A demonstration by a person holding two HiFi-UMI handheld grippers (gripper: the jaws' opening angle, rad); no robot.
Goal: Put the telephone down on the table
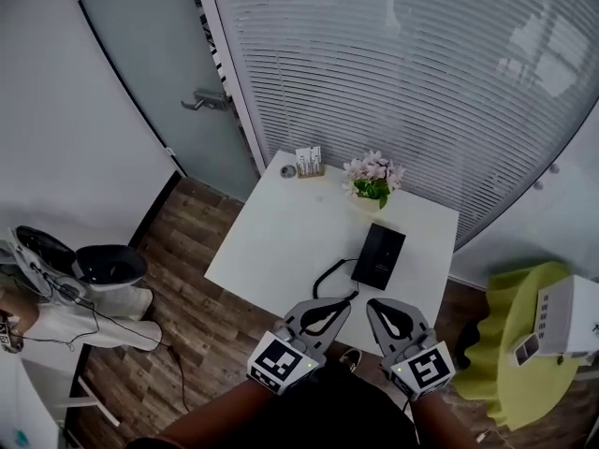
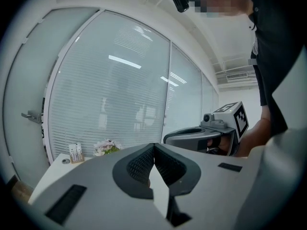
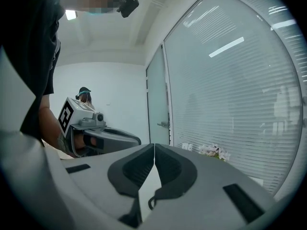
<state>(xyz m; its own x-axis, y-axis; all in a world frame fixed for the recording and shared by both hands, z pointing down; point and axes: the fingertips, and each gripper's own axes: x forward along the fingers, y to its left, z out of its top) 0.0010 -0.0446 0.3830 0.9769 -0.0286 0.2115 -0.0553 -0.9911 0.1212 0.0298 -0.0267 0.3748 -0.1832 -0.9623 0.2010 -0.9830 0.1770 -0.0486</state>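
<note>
**Mia:** When you look down from up high, where is the telephone [image 1: 378, 256]?

**Ben:** It lies flat on the white desk [image 1: 281, 232], on the right side. It is a bit nearer than the pink flowers [image 1: 372, 178].

**Mia:** Is anything holding it?

**Ben:** No. The left gripper [image 2: 154, 145] and the right gripper [image 3: 154, 146] are side by side at the near edge of the desk. Both are apart from the telephone.

**Mia:** Are their jaws wide?

**Ben:** No. The left gripper is clenched tight with nothing in it. The right gripper is clenched and empty too.

**Mia:** What is the black line?

**Ben:** That is the cord [image 1: 328, 274]. It comes from the left side of the telephone and curls toward the near edge, close to the left gripper.

**Mia:** What else is on the desk?

**Ben:** A little card stand [image 1: 308, 162] sits at the far edge, left of the flowers. A small round thing [image 1: 288, 170] is just beside it.
</note>
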